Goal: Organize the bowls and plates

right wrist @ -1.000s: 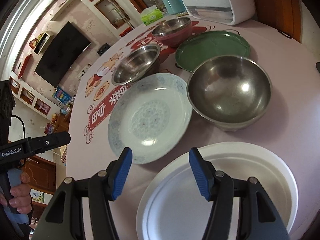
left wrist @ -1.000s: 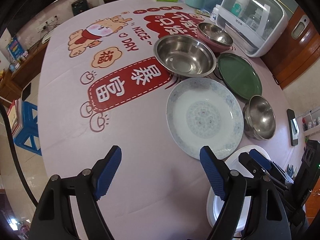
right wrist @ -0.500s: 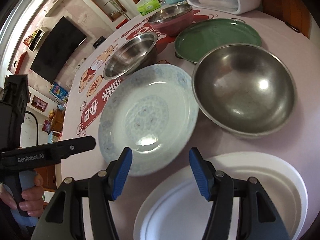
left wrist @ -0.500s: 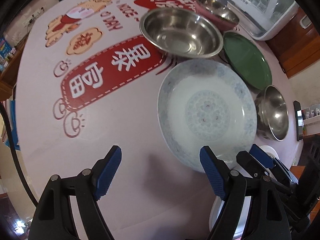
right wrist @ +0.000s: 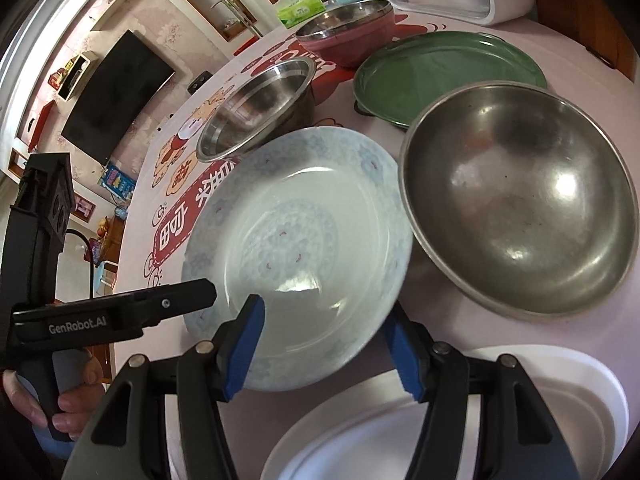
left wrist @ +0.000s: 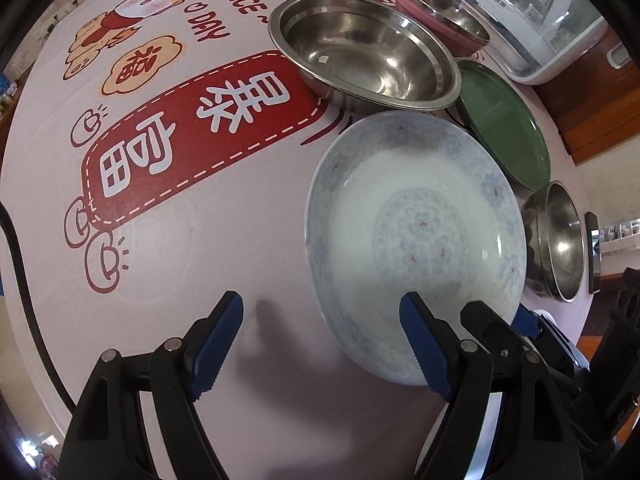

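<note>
A: Here, what is lying on the table, taking the largest item first?

B: The pale blue patterned plate is sitting nearest, at the centre of the group. Just beyond it the wide steel basin is standing, with the green plate to the right of the basin, and a steel bowl nested in a pink bowl farther back still.

A: And at the near right?

B: The deep steel bowl is resting just beside the patterned plate, touching or nearly so, and the white plate is lying nearest of all.

A: How are the grippers standing?

B: The left gripper is hovering with its fingers spread wide, the plate's near-left rim lying between them, gripping nothing. The right gripper is holding its fingers roughly half apart, straddling the plate's near-right rim; the pads are not pressing on it. A hand is gripping the left tool's handle.
</note>
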